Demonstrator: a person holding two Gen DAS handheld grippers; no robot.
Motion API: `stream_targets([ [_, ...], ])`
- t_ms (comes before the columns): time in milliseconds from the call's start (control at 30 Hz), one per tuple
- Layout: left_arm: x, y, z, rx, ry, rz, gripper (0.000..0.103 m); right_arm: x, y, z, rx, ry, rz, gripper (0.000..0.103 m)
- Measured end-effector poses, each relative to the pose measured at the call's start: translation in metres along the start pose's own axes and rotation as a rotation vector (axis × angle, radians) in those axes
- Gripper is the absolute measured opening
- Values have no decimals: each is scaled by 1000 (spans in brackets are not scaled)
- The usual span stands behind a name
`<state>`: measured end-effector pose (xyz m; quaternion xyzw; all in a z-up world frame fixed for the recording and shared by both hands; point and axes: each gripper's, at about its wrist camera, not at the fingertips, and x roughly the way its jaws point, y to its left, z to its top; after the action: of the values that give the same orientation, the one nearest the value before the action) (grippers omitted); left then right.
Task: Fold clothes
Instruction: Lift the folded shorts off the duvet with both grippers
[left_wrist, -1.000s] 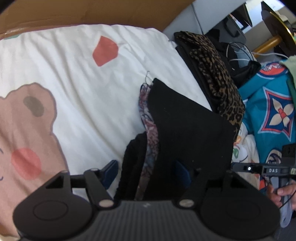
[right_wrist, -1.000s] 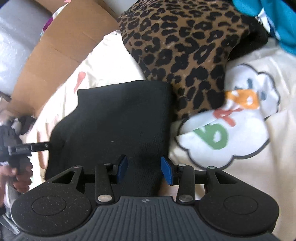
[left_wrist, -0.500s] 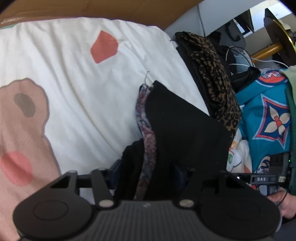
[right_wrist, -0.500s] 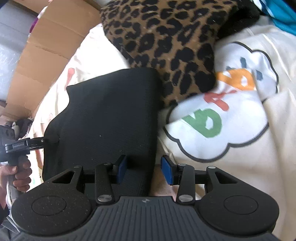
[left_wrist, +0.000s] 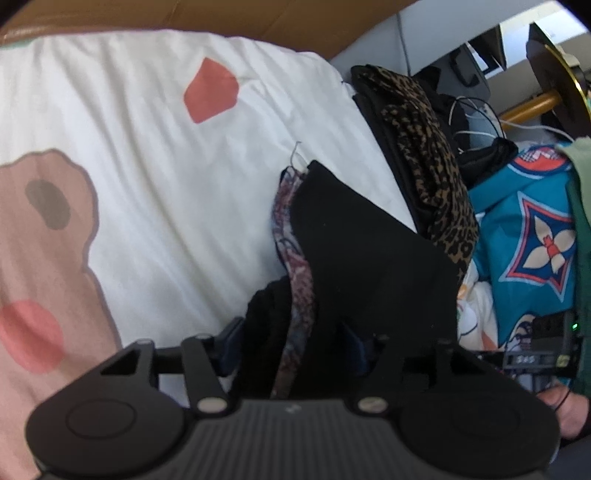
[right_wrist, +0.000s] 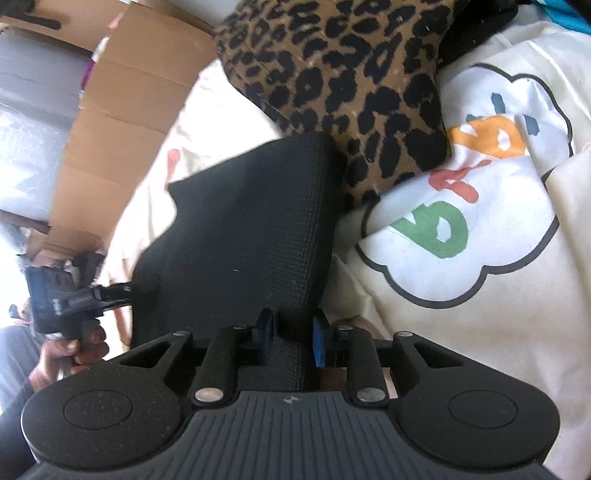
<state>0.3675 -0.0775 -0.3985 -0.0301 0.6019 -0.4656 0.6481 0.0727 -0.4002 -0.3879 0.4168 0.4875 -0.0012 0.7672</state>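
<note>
A folded black garment (left_wrist: 373, 266) with a patterned layer (left_wrist: 295, 266) tucked inside rises off the bed between both grippers. In the left wrist view the bundle fills the gap of my left gripper (left_wrist: 291, 339); its jaws are opening slightly, and the pads still touch the cloth. In the right wrist view my right gripper (right_wrist: 291, 330) is closing its blue pads (right_wrist: 264, 328) on the near edge of the black garment (right_wrist: 240, 229). The left gripper (right_wrist: 110, 291) pinches the garment's far left edge there.
A folded leopard-print garment (right_wrist: 351, 74) lies just beyond the black one, also in the left wrist view (left_wrist: 436, 177). The white printed bedsheet (left_wrist: 147, 166) spreads to the left. Cardboard (right_wrist: 122, 122) stands behind, and a teal patterned cloth (left_wrist: 535, 240) and cables (left_wrist: 476, 125) lie to the right.
The right gripper's pads have drawn together onto the black garment's edge. The left gripper's jaws came in around the bundle. Both hands stayed almost in place.
</note>
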Motion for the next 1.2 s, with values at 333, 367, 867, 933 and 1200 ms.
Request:
stream_targets([
  [333,5,-7,10,39,66,-14,42,10,-13,4,87,-10,95,24],
  [367,3,-9,11,45,67,-15,41,6,-13,4,89,-10,118,20],
  [867,24,3,16,-17,106,-91,66,31,-13,9,88,2,174,36],
  [933,27,3,14,-20,111,-101,63,34,-13,9,99,5,185,35],
  [1200,32,-12,8,18,153,-31,42,43,-1,8,84,29,197,20],
])
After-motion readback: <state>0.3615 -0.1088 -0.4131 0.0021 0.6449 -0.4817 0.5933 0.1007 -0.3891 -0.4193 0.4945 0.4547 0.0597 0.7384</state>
